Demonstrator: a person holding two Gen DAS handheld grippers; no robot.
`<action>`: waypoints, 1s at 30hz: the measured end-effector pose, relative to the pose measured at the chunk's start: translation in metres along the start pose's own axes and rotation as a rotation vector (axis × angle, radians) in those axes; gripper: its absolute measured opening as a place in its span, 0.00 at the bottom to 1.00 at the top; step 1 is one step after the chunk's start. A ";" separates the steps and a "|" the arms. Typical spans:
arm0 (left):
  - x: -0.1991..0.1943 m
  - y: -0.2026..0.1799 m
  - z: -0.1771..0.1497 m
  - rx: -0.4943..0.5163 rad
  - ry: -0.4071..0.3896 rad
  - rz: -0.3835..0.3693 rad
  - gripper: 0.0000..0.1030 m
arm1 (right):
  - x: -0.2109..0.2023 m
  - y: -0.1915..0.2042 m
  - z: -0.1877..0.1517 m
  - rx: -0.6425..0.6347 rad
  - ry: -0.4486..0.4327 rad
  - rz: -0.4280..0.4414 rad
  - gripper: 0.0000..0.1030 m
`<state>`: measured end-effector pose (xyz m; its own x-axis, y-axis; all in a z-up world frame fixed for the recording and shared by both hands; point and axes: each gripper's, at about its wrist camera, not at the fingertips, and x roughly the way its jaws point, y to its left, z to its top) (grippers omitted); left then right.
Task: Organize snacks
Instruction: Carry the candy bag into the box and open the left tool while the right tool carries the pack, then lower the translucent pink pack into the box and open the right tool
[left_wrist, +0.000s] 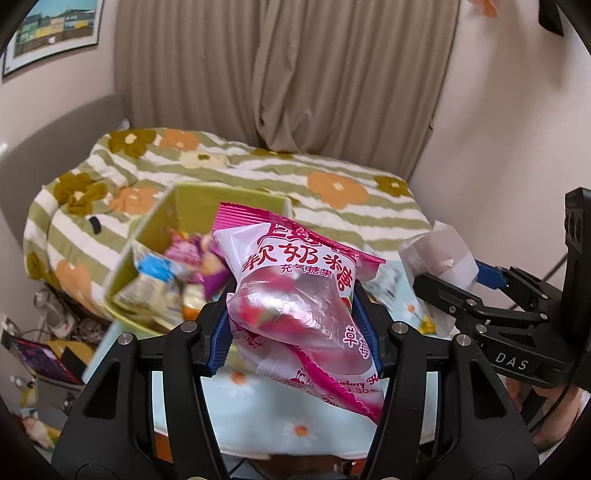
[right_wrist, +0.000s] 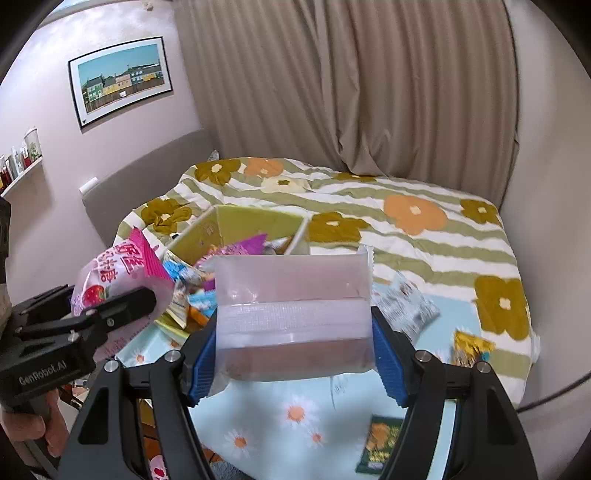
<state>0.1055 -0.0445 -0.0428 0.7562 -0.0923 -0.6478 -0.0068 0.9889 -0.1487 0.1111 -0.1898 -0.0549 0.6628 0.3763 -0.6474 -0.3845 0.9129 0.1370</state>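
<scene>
Right up against my left tongs is the pink strawberry candy bag, pinched tight between the blue pads and held up off the daisy tablecloth. My right tongs are clamped at a medium width on a frosted white packet, which fills the gap pad to pad. Going big to small: the flowered striped blanket spreads out beyond both tongs, the green box of mixed snacks sits just ahead and a bit left of them, then a grey-white pouch right of the right tongs, a yellow packet further right, and a dark green packet down below the right pad.
</scene>
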 end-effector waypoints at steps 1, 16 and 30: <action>0.000 0.007 0.004 0.000 -0.003 0.003 0.52 | 0.005 0.007 0.007 -0.004 -0.004 0.000 0.66; 0.126 0.141 0.096 0.003 0.130 -0.038 0.52 | 0.120 0.071 0.085 0.086 0.052 -0.027 0.66; 0.236 0.203 0.098 0.004 0.312 -0.083 0.94 | 0.203 0.087 0.099 0.208 0.161 -0.123 0.66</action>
<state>0.3471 0.1463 -0.1529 0.5166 -0.2031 -0.8318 0.0494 0.9769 -0.2078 0.2760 -0.0181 -0.0998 0.5793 0.2458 -0.7772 -0.1566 0.9692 0.1898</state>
